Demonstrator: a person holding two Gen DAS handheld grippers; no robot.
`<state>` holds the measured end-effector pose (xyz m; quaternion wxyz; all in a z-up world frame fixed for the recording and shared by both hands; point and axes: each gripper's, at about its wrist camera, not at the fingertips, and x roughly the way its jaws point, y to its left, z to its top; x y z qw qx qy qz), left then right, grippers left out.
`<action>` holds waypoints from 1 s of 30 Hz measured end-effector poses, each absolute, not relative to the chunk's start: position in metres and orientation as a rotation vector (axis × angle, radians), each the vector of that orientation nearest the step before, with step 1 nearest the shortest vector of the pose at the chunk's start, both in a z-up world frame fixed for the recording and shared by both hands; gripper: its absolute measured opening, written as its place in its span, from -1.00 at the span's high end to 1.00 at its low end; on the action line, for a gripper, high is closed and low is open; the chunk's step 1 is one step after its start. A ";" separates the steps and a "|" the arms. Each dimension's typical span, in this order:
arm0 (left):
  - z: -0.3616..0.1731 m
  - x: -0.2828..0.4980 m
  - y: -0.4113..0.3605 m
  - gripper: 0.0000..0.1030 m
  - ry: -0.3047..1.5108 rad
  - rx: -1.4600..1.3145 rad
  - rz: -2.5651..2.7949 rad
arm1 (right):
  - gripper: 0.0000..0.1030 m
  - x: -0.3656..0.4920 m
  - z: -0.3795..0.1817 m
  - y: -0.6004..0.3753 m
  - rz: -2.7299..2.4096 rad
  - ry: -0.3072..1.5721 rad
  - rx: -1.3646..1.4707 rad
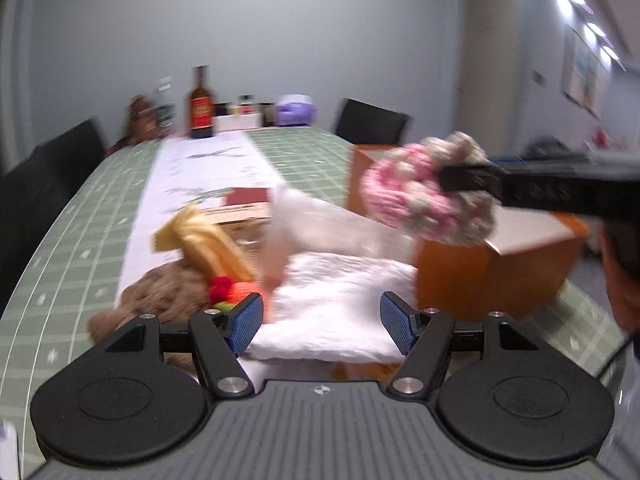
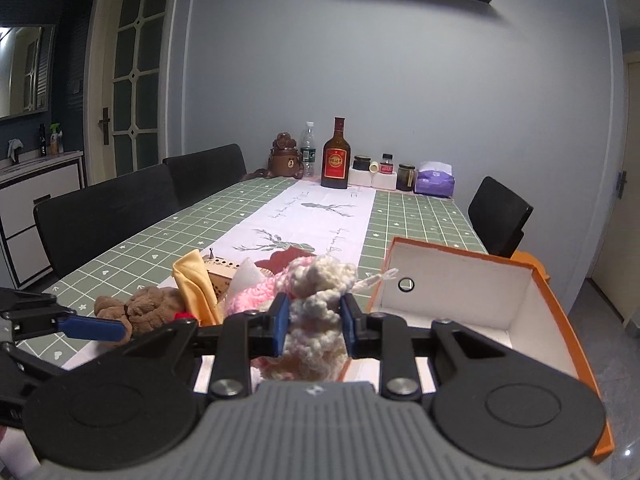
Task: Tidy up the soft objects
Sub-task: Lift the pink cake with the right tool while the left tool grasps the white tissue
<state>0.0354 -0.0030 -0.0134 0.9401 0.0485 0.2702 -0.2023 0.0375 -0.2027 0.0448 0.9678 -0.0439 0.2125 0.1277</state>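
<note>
Two grippers work over a green checked table (image 2: 132,248) with a white runner (image 2: 320,220) down its middle. The right gripper (image 2: 313,326) has its blue pads pressed against a pink and cream knitted piece (image 2: 316,300), squeezing the yarn between them; the jaws stand narrow, filled by the wool. In the left wrist view that same knitted piece (image 1: 428,188) hangs clear of the table at about two o'clock, above the near corner of an orange box (image 1: 492,268), with the right gripper's dark finger across it.

The left gripper (image 1: 322,322) stands wide apart with nothing between its pads; a folded white cloth (image 1: 340,296) lies just beyond them at twelve o'clock, partly blurred. In the right wrist view one blue finger of the left gripper (image 2: 92,328) reaches in at nine o'clock, close to a brown plush toy (image 2: 140,306).

From the right wrist view, the orange box (image 2: 560,300) sits open at three o'clock, its white inside bare. A yellow cloth (image 2: 192,276) stands beside the brown toy at eleven o'clock, with a small wooden box (image 2: 218,270) behind it. At the far end, at twelve o'clock, stand a brown bottle (image 2: 335,160), a clear water bottle (image 2: 307,148), small jars (image 2: 386,166) and a purple tissue pack (image 2: 435,180).
</note>
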 end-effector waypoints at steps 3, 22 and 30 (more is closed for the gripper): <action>-0.019 0.034 -0.021 -0.73 0.558 0.157 -0.476 | 0.48 0.035 0.041 -0.208 0.273 0.431 -0.070; -0.050 0.058 -0.075 0.06 0.622 0.416 -0.402 | 0.47 0.050 0.029 -0.240 0.340 0.476 0.105; -0.034 0.061 -0.061 0.83 0.603 0.329 -0.341 | 0.47 0.052 0.028 -0.242 0.346 0.476 0.116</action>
